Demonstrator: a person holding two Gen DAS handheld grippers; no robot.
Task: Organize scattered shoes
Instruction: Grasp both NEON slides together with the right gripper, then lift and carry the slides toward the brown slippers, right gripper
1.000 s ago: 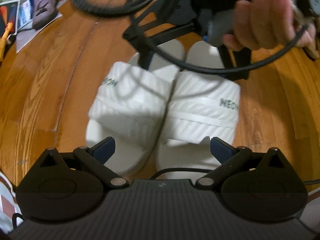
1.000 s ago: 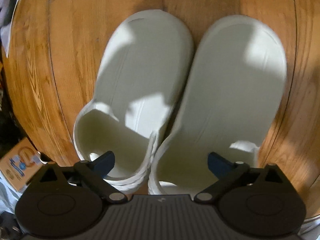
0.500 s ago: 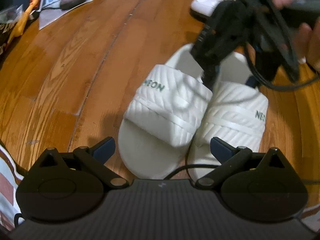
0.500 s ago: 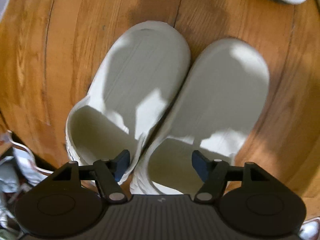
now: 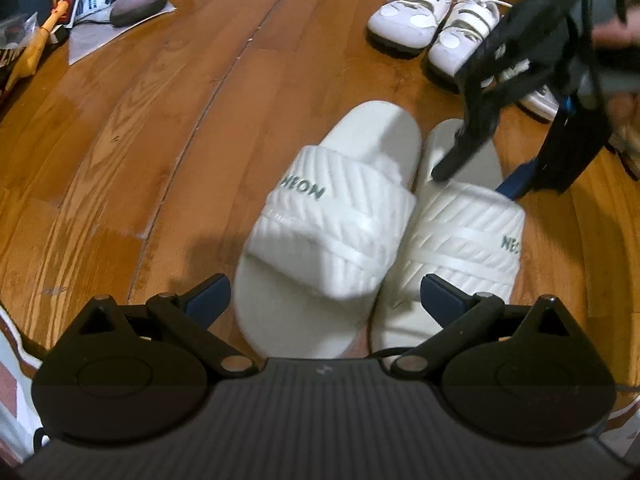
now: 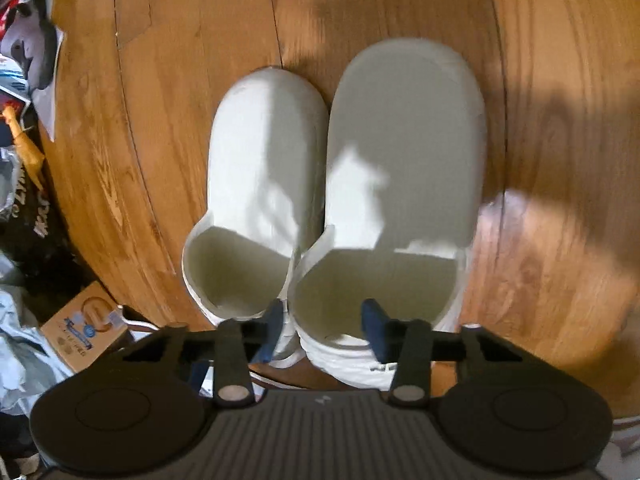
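Each strap of the white slides (image 5: 332, 216) bears the dark green lettering "NEON"; the pair is ribbed, open-toed and lies side by side, touching, on the wood floor (image 5: 140, 128). The left gripper (image 5: 324, 300) stands wide open above the toe ends, gripping nothing. The right gripper (image 6: 324, 330) has just been closing, jaws narrow with a gap, above the straps with nothing clamped

slides (image 5: 360, 236) side by side (touching) | sneakers (image 5: 432, 20) behind | floor (image 5: 160, 140) beneath
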